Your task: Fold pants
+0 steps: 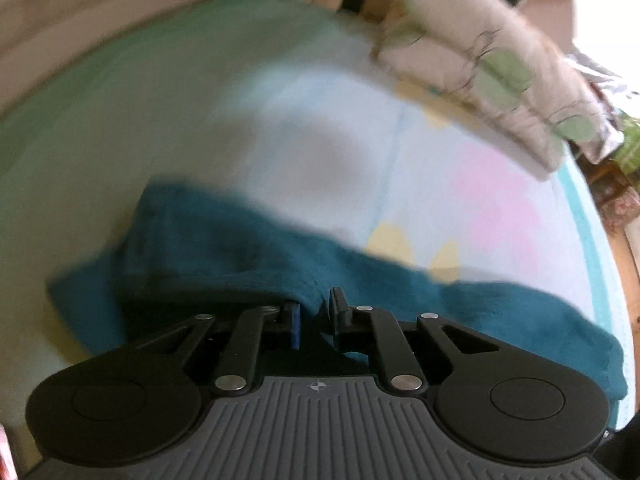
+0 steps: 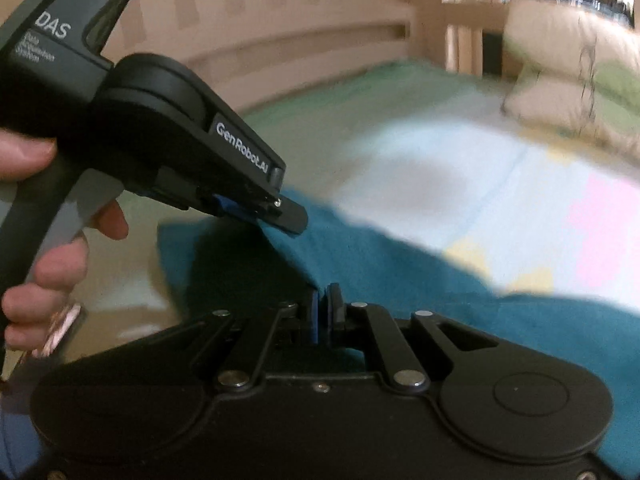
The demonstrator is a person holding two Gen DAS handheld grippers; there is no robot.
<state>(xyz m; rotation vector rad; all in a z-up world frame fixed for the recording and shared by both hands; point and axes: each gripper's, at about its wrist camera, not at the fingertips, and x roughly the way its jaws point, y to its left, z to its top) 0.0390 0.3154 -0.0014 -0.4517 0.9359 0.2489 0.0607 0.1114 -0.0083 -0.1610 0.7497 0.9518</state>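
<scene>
both the left gripper (image 1: 314,316) and right gripper (image 2: 323,312) are clamped on an edge of the teal pants (image 1: 248,240) lying on the pastel bedsheet (image 1: 280,120), apparently mid-fold, so next they likely carry that edge across evenly.

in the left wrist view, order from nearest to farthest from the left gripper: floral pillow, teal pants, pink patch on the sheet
1. teal pants: pinched in the left gripper, spread to both sides.
2. pink patch: on the sheet, beyond the pants, to the right.
3. floral pillow: at the far end of the bed, upper right.
</scene>
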